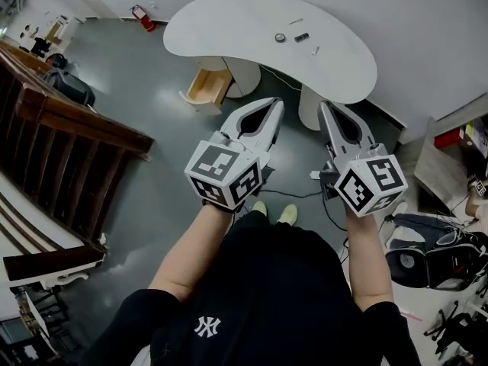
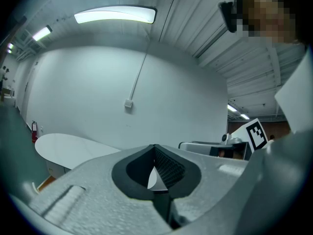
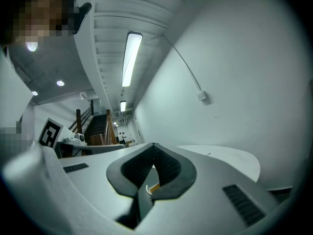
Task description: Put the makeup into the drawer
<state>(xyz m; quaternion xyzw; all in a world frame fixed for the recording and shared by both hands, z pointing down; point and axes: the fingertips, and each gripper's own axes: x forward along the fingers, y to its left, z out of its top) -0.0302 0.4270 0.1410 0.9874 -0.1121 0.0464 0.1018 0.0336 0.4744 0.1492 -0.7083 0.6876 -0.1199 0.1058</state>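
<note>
Left tongs (image 1: 275, 102) and right tongs (image 1: 324, 106) are both closed and empty; the makeup pieces (image 1: 301, 36) lie well ahead on the white surface (image 1: 229, 21), nearer the right tongs, with the open drawer (image 1: 206, 87) below-left

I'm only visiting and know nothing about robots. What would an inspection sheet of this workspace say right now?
Surface: white curved table, mostly bare.
Job's things: small items, probably the makeup, lie on the table; the wooden drawer stands open beneath it, its contents too small to tell.
Clutter: bags and chairs on the floor at the right.
Grippers: left gripper and right gripper are both shut with nothing between the jaws, held in the air short of the table.
Cables: a black cable lies on the floor near the person's feet.
Surroundings: wooden stair railing at the left; red fire extinguisher by the far wall.
</note>
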